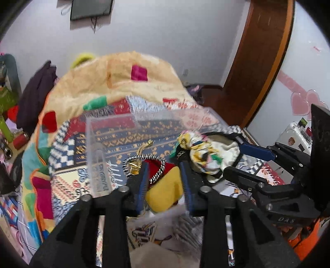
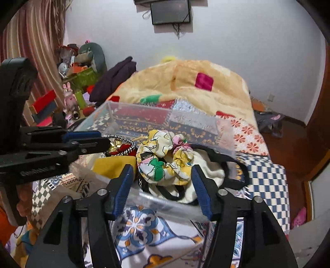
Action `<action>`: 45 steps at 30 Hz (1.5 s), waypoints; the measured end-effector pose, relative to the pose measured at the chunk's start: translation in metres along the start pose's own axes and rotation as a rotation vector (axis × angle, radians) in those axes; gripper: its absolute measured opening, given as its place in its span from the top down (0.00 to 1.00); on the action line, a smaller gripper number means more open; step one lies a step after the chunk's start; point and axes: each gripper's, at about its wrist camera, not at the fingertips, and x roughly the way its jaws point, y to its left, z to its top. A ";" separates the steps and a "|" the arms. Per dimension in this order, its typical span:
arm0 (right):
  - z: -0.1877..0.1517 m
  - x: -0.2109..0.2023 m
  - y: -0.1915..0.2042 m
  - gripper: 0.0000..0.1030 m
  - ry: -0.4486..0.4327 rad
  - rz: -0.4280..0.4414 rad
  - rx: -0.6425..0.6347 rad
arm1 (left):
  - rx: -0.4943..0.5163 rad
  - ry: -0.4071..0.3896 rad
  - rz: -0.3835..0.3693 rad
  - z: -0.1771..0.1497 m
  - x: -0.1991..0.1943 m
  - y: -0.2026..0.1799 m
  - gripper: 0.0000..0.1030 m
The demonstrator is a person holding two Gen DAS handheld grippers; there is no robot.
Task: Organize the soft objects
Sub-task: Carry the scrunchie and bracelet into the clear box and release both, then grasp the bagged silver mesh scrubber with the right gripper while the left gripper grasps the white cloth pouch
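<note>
A clear plastic box [image 1: 97, 144] [image 2: 115, 115] sits on the patterned bed cover. Inside lie a yellow soft piece [image 1: 165, 191] [image 2: 113, 165], a red pouch with black-and-white cord trim [image 1: 158, 165] [image 2: 123, 147], a floral scrunchie [image 1: 198, 148] [image 2: 163, 158] and a cream cloth with black straps [image 1: 226, 152] [image 2: 208, 171]. My left gripper [image 1: 165, 177] is open, its fingers on either side of the yellow piece. My right gripper [image 2: 163, 181] is open around the scrunchie, above the box's near wall. Each gripper shows in the other's view [image 1: 247, 162] [image 2: 86, 140].
A beige fleece blanket [image 1: 115, 82] [image 2: 185, 82] with coloured patches is heaped behind the box. Cluttered shelves [image 2: 78, 78] stand at the left, with a dark garment [image 2: 115, 78] beside them. A wooden door [image 1: 257, 61] is at the right, a wall screen [image 2: 171, 12] above.
</note>
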 end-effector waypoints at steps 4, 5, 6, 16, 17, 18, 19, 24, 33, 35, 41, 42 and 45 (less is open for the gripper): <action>-0.005 -0.027 0.003 0.35 -0.065 -0.005 -0.001 | 0.029 -0.093 0.031 -0.009 -0.038 -0.008 0.46; -0.007 -0.033 0.004 0.34 -0.074 -0.003 -0.002 | 0.034 -0.110 0.048 -0.013 -0.048 -0.010 0.42; -0.009 -0.038 0.006 0.33 -0.080 0.004 -0.001 | 0.038 -0.121 0.065 -0.016 -0.054 -0.012 0.40; -0.040 -0.027 0.036 0.23 -0.012 0.077 -0.014 | -0.013 -0.077 0.152 -0.075 -0.073 0.003 0.14; -0.043 -0.021 0.038 0.23 0.006 0.080 -0.012 | -0.029 -0.060 0.150 -0.081 -0.071 0.006 0.14; -0.046 -0.013 0.039 0.23 0.028 0.088 -0.006 | -0.044 -0.045 0.145 -0.087 -0.068 0.009 0.14; -0.048 -0.009 0.040 0.23 0.043 0.095 0.000 | -0.052 -0.030 0.145 -0.093 -0.065 0.012 0.14; -0.055 0.014 0.049 0.25 0.119 0.127 -0.004 | -0.077 0.021 0.163 -0.113 -0.047 0.020 0.14; -0.064 0.028 0.050 0.68 0.181 0.154 0.005 | -0.065 0.073 0.148 -0.130 -0.027 0.012 0.29; -0.065 0.026 0.048 0.71 0.177 0.158 0.008 | -0.052 0.082 0.141 -0.132 -0.024 0.009 0.38; -0.066 0.014 0.043 0.79 0.140 0.145 0.017 | -0.019 0.072 0.117 -0.133 -0.026 0.000 0.75; -0.067 0.010 0.041 0.81 0.130 0.144 0.021 | -0.011 0.067 0.119 -0.133 -0.027 -0.002 0.80; -0.067 0.000 0.038 0.81 0.102 0.139 0.026 | -0.009 0.050 0.099 -0.129 -0.034 -0.005 0.88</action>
